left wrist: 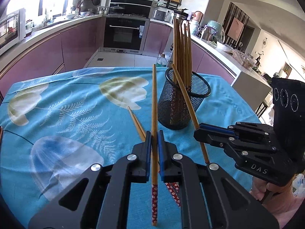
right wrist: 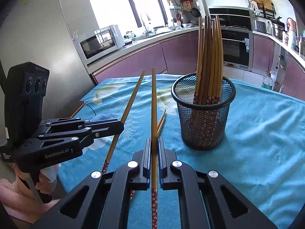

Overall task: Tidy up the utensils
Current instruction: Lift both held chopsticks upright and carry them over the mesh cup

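My left gripper (left wrist: 154,133) is shut on a wooden chopstick (left wrist: 154,95) with a red flowered handle, which points up and away over the table. My right gripper (right wrist: 154,140) is shut on a like chopstick (right wrist: 154,99). Each gripper shows in the other's view: the right gripper (left wrist: 197,131) with its slanted chopstick (left wrist: 184,93), the left gripper (right wrist: 121,126) with its chopstick (right wrist: 132,99). A black mesh cup (left wrist: 183,105) (right wrist: 204,118) stands upright just beyond, with several chopsticks in it. Two loose chopsticks (left wrist: 136,123) (right wrist: 161,121) lie on the cloth between the grippers and the cup.
The table wears a blue leaf-print cloth (left wrist: 66,105) (right wrist: 257,133). Behind it run purple kitchen cabinets (left wrist: 76,43) with a built-in oven (left wrist: 124,34) and a microwave (right wrist: 99,42). A plastic bottle (left wrist: 161,61) stands on the floor. A person's hand (left wrist: 266,190) grips the right gripper's handle.
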